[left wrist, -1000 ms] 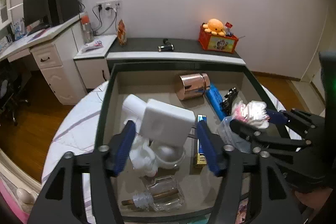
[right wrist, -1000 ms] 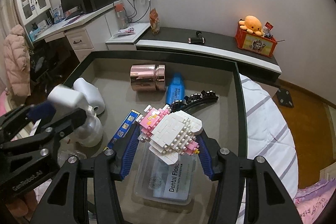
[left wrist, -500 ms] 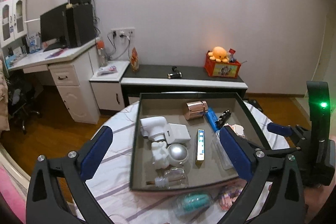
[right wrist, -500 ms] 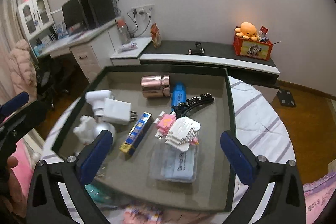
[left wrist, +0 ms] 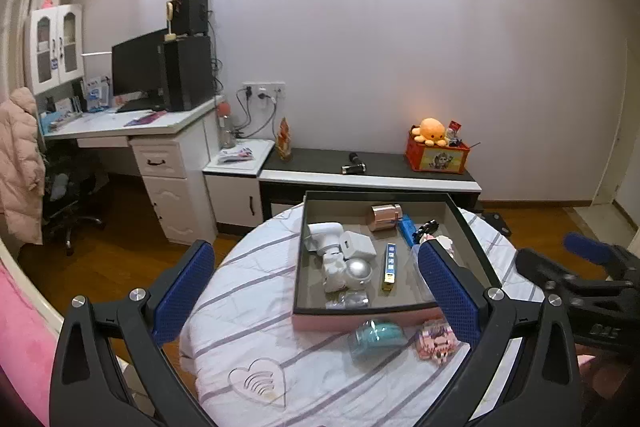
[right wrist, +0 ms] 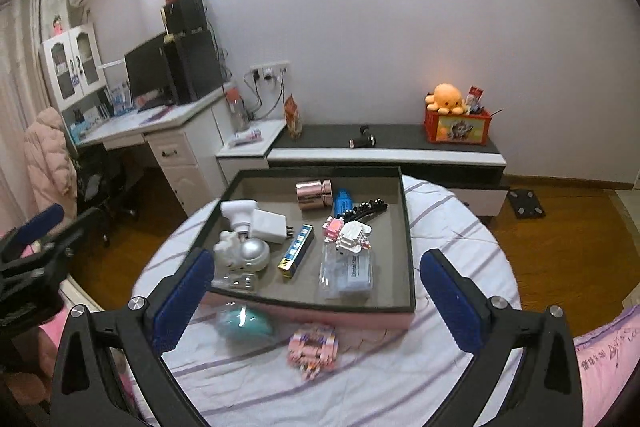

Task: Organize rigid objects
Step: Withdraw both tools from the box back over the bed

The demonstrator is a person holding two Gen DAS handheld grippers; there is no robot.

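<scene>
A dark-rimmed tray [left wrist: 472,227] [right wrist: 408,227] sits on a round table with a striped cloth. In it lie a white adapter [left wrist: 357,245] [right wrist: 269,225], a white and pink block figure [right wrist: 349,235], a copper tin [left wrist: 385,217] [right wrist: 313,191], a blue box [right wrist: 296,253] and a clear floss box [right wrist: 352,273]. A teal case [left wrist: 376,335] [right wrist: 244,323] and a pink block toy [left wrist: 435,339] [right wrist: 313,349] lie on the cloth in front of the tray. My left gripper [left wrist: 316,299] and right gripper [right wrist: 316,299] are open, empty, and held back above the table's near side.
A low dark cabinet [left wrist: 368,167] with an orange box and plush stands behind the table. A white desk [left wrist: 120,131] with a monitor stands at the left. A clear heart-shaped piece [left wrist: 260,383] lies on the cloth near the front. Wooden floor surrounds the table.
Both grippers opened, letting go of the white adapter and the block figure in the tray, then pulled back and up away from the tray.
</scene>
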